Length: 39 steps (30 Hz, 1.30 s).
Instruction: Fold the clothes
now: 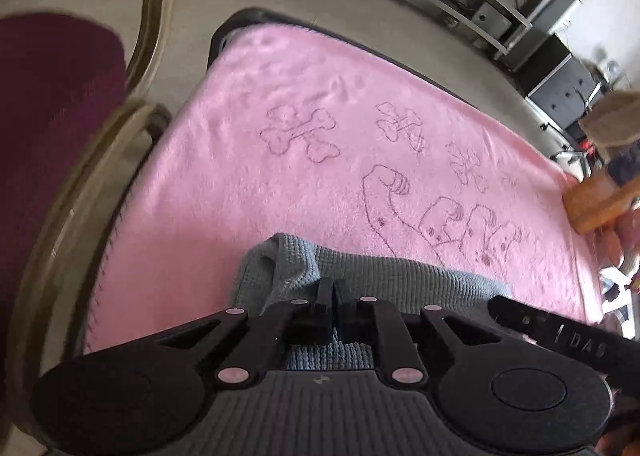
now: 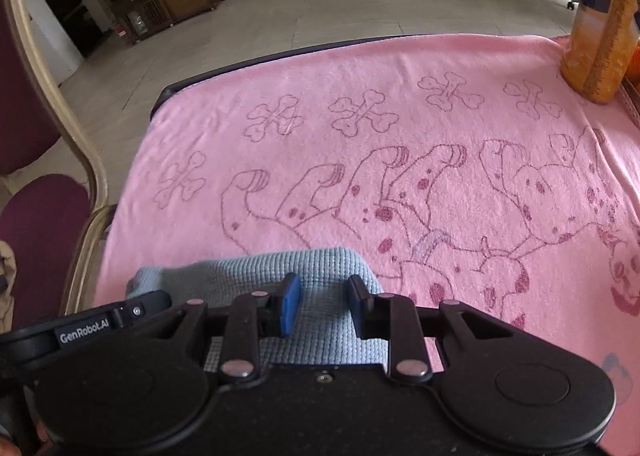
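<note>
A light blue knitted cloth [image 1: 360, 268] lies on the pink towel [image 1: 320, 159] near its front edge. My left gripper [image 1: 333, 290] points down at it with its fingers almost together, pinching a raised fold of the cloth. In the right wrist view the same blue cloth [image 2: 280, 268] lies flat under my right gripper [image 2: 324, 296]. Its jaws stand apart, with cloth showing in the gap and the blue pads [image 2: 291, 304] not pressing on it. The two grippers are side by side; the left one's body [image 2: 92, 326] shows at the right view's left edge.
The pink towel [image 2: 400, 135], printed with dogs and bones, covers the table. An orange-filled container [image 2: 596, 35] stands at its far right corner. A chair with a maroon seat and a gold frame [image 1: 80, 195] stands left of the table. Beyond are bare floor and low shelves.
</note>
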Tool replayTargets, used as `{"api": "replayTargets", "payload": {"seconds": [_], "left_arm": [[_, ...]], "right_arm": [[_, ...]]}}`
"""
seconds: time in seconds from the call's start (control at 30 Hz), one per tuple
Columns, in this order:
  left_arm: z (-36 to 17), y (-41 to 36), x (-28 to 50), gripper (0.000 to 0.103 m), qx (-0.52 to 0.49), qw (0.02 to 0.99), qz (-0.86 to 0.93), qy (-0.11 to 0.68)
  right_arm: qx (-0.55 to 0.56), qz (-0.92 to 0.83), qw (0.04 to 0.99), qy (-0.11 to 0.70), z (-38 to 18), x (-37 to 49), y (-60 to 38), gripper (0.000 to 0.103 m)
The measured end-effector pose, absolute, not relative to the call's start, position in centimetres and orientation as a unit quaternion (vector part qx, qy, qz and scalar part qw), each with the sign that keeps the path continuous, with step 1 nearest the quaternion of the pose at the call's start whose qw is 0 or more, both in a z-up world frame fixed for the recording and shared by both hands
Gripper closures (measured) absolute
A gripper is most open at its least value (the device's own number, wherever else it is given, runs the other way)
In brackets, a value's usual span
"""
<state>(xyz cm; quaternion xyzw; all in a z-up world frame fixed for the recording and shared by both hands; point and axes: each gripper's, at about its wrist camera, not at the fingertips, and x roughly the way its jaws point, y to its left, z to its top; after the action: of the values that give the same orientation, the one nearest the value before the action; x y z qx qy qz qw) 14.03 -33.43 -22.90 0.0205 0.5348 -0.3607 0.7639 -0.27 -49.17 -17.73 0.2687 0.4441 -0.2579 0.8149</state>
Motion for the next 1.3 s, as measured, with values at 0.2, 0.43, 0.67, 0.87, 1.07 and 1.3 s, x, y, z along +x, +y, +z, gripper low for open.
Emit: {"api": "replayTargets", "payload": {"seconds": [0.2,0.43,0.67,0.87,1.07,1.3], "left_arm": [[-21.9,-30.7,13.5,0.09,-0.037,0.756,-0.389,0.525],[-17.7,-23.6,10.5,0.091,-0.094,0.777,-0.396,0.481],[-17.9,-20.3,8.7,0.091,-0.127,0.765,-0.404,0.485],[-17.8,-22.2,9.3,0.091,-0.134,0.76,-0.436,0.463],[-19.1,-26.2,9.7,0.091,-0.055,0.775,-0.421,0.468],[-22.2,-27.0,12.0,0.088,-0.025,0.769,-0.341,0.539]], "right_arm": [[0.258,-0.248,0.83,0.429,-16.2,-1.5,-48.7,0.077],[0.278,-0.236,0.843,0.394,-11.8,-7.9,-47.3,0.073],[0.317,-0.228,0.828,0.402,-10.9,-11.5,-46.9,0.071],[0.329,-0.237,0.822,0.401,-12.1,-11.1,-46.8,0.073],[0.354,-0.221,0.822,0.388,-13.9,-9.1,-47.4,0.079],[0.316,-0.235,0.818,0.42,-16.6,-5.3,-46.9,0.079]]}}
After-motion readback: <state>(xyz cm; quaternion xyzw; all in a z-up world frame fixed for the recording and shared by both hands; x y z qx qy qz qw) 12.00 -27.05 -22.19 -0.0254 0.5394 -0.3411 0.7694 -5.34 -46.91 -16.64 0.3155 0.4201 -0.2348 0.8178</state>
